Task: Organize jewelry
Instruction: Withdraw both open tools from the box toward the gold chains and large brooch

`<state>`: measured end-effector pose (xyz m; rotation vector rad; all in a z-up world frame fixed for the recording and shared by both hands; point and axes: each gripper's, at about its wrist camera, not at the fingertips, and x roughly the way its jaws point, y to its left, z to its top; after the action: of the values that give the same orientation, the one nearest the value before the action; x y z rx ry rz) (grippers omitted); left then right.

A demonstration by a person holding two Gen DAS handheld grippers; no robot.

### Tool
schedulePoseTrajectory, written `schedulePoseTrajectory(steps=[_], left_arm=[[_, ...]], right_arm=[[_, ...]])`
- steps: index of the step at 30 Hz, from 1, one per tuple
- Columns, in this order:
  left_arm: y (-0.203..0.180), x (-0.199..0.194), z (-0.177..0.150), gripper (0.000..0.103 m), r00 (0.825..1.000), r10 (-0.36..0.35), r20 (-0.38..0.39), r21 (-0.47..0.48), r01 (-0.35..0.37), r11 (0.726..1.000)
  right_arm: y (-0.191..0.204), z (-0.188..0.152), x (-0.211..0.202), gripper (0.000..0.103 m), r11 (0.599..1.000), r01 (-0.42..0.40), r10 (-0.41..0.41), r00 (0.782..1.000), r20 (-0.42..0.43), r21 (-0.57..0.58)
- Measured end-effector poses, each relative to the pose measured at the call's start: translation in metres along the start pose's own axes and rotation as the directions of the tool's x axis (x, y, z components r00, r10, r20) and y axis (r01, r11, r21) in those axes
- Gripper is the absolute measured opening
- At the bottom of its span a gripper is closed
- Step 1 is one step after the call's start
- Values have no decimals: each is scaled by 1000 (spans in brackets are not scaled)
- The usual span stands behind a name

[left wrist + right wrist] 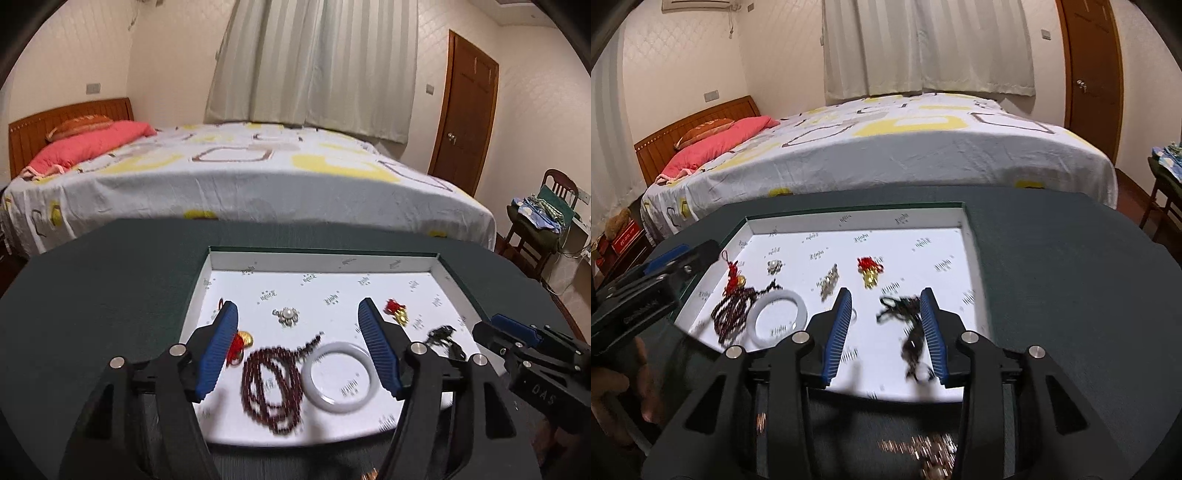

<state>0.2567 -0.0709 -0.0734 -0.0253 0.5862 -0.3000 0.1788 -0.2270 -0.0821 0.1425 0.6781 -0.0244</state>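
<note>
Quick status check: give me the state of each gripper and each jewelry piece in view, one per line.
left gripper: open, nothing between the pads
right gripper: open, black piece between the fingers, not pinched
dark red bead string: coiled in the tray
white bangle: flat beside the beads
pearl brooch: lying alone
black piece: heaped, blurred
tray: open
gold chain: outside the tray, on the cloth

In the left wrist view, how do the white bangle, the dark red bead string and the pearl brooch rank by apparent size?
1. dark red bead string, though blurred
2. white bangle, nearly as big
3. pearl brooch, clearly smallest, though it lies farther from the camera
</note>
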Motion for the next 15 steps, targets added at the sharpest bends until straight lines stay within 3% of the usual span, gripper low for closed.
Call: schedulePoseTrajectory(steps=[5, 15], left_arm=[[-4, -26, -18, 66, 1000, 6, 12, -16, -6, 1000], [-5, -50, -52, 67, 999, 17, -37, -54, -19, 998]], right_arm=[[-7, -19, -24, 45, 999, 43, -43, 999, 2, -5], [-22, -61, -46, 45, 997, 77, -76, 995, -59, 17]])
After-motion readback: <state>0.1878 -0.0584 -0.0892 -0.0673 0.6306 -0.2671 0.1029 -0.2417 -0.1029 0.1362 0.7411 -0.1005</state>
